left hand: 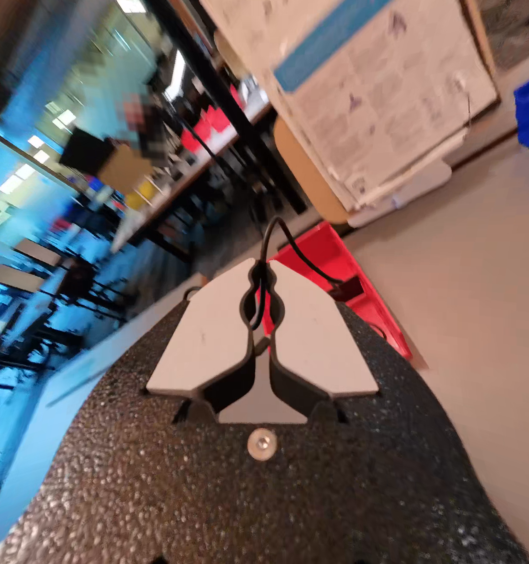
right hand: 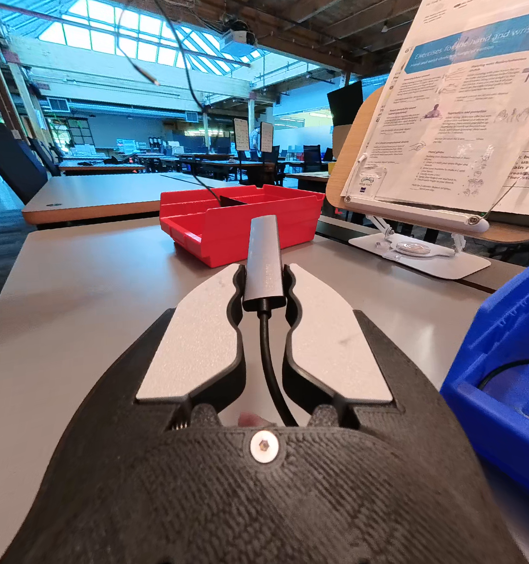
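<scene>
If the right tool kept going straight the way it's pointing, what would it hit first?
Most likely the red bin. The right tool is shut on a grey adapter whose tip points at the bin's near wall, with only bare table showing between. Depth is hard to judge, so the gap is uncertain.

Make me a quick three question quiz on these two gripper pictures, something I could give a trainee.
1. True or false: the right gripper is shut on a grey adapter.
2. Multiple choice: what does the left gripper pinch? A) a thin black cable B) a pen C) a blue bin
3. Fill in: the thin black cable runs down into the ___ bin on the table.

Key
1. True; the adapter's thick black cord trails back between the fingers.
2. A
3. Red; the blue bin sits near the right gripper, and a document stand stands behind.
</scene>
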`<state>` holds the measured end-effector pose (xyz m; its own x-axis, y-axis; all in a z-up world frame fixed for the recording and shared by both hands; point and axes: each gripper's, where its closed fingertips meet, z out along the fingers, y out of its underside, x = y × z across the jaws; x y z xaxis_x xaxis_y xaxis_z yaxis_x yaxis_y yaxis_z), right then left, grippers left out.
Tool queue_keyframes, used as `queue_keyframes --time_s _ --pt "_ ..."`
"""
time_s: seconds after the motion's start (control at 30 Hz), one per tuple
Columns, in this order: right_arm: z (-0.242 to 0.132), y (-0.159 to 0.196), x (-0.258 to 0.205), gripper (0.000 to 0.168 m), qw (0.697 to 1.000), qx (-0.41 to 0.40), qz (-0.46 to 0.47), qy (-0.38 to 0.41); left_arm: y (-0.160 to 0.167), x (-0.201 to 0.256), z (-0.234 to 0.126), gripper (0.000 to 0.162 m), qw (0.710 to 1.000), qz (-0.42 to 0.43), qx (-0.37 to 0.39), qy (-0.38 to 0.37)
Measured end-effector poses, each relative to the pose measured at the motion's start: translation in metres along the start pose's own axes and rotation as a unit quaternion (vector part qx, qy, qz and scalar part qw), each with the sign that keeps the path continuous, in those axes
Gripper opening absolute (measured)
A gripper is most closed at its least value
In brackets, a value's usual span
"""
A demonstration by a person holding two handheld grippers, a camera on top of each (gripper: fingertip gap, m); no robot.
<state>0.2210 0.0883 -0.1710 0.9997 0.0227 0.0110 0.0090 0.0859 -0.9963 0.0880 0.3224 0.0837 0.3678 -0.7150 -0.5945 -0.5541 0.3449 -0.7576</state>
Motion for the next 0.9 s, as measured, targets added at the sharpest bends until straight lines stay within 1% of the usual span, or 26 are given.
queue_keyframes --time_s 0.03,0.13,0.23,0.3,0.37,0.47,0.5,0.6,0.7,0.73,0.8,0.83,0.9 --pt "0.000 0.000 -0.001 0.024 1.000 -0.001 -0.002 -0.001 -0.014 0.004 -0.009 0.002 1.000 0.006 0.022 0.000" --pt "0.000 0.000 -0.001 0.024 1.000 0.001 -0.004 0.000 -0.036 0.041 -0.019 0.003 0.996 0.007 0.058 0.072" --pt "-0.004 -0.005 0.004 0.024 1.000 0.019 0.009 0.007 -0.033 0.091 -0.015 0.003 0.983 0.039 0.104 0.148" --pt "-0.008 -0.008 0.009 0.024 0.999 0.035 0.023 0.018 -0.018 0.132 -0.013 0.003 0.966 0.049 0.145 0.209" --pt "-0.011 -0.010 0.013 0.024 0.998 0.046 0.035 0.022 0.003 0.174 -0.019 0.003 0.938 0.049 0.197 0.281" --pt "-0.012 -0.011 0.016 0.024 0.997 0.052 0.043 0.028 0.042 0.226 -0.036 0.002 0.896 0.064 0.267 0.348" --pt "-0.012 -0.011 0.016 0.024 0.997 0.051 0.044 0.027 0.058 0.238 -0.037 0.002 0.892 0.074 0.275 0.352" --pt "-0.012 -0.011 0.017 0.024 0.997 0.051 0.041 0.031 0.118 0.270 -0.039 0.003 0.881 0.102 0.216 0.407" --pt "-0.012 -0.011 0.016 0.024 0.998 0.049 0.041 0.028 0.168 0.271 -0.035 0.004 0.888 0.101 0.151 0.423" --pt "-0.011 -0.011 0.015 0.024 0.998 0.048 0.039 0.026 0.181 0.267 -0.034 0.010 0.889 0.094 0.129 0.429" --pt "-0.010 -0.010 0.013 0.024 0.998 0.043 0.034 0.022 0.207 0.258 -0.034 0.033 0.887 0.076 0.076 0.449" --pt "-0.009 -0.009 0.012 0.024 0.998 0.040 0.032 0.022 0.216 0.251 -0.033 0.042 0.889 0.063 0.051 0.451" --pt "-0.008 -0.008 0.011 0.024 0.999 0.034 0.027 0.020 0.221 0.230 -0.029 0.048 0.900 0.057 0.024 0.431"
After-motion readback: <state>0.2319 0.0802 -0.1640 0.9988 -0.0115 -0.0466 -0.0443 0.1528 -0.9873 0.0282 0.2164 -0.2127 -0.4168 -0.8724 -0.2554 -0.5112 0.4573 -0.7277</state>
